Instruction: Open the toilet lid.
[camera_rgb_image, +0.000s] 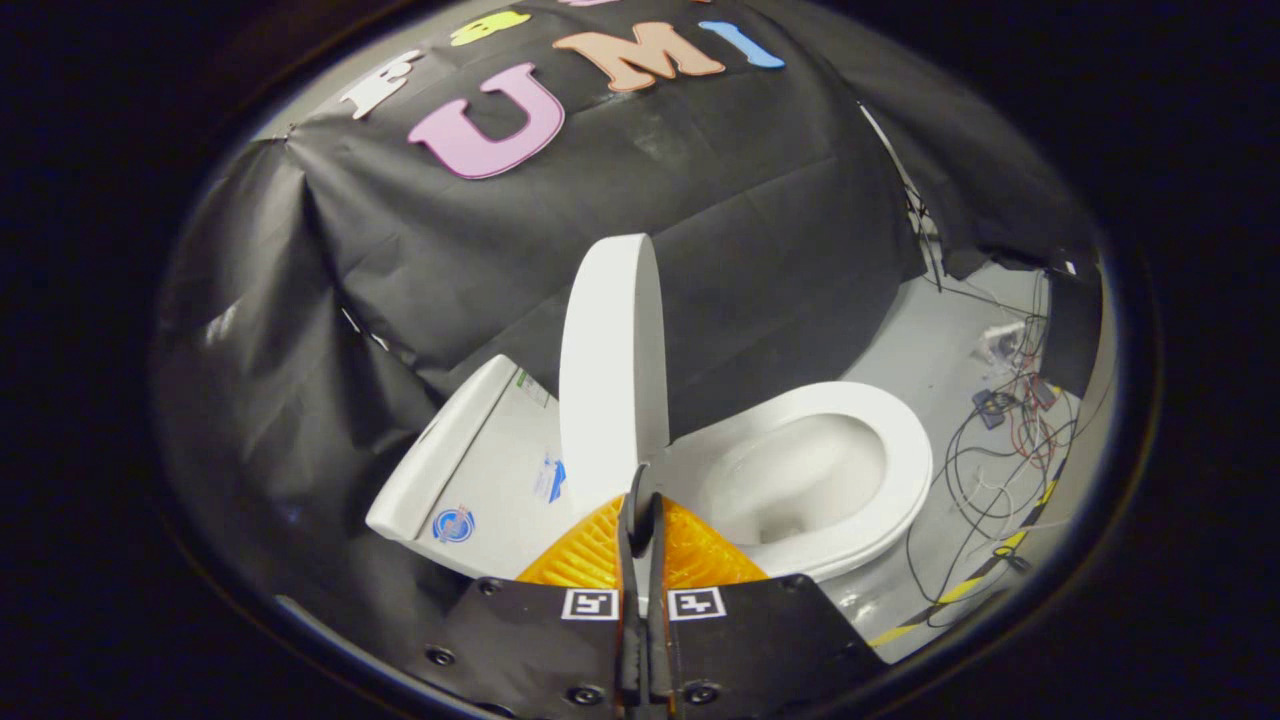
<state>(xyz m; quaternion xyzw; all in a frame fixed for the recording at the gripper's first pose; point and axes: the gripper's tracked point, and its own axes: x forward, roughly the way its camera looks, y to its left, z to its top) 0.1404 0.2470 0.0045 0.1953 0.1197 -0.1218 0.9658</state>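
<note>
You are looking at the toilet lid (612, 365) standing raised, close to upright, seen nearly edge-on, so that its broad white face is turned slightly toward you. Its lower end sits just ahead of your fingers, and its rounded top reaches up against the black cloth wall (400, 260) behind it. To one side of the lid lies the toilet seat (905, 470), down on the bowl (800, 480), with the white hollow of the bowl open to view. To the other side of the lid is the tank (470, 470), a white block with a few small stickers on its face; you cannot make out what they say.

Your gripper (640, 490) points at the base of the lid. Its fingers (631, 520) are pressed together with only a thin slit between them and nothing pinched there. Whether the tips touch the lid's foot you cannot tell from here.

Beyond the bowl, the pale floor (930, 350) runs off to the booth's far side. A tangle of thin cables (1000, 450) lies on it near the seat's outer edge, and a strip of yellow-and-black tape (960, 590) crosses the floor close by.
</note>
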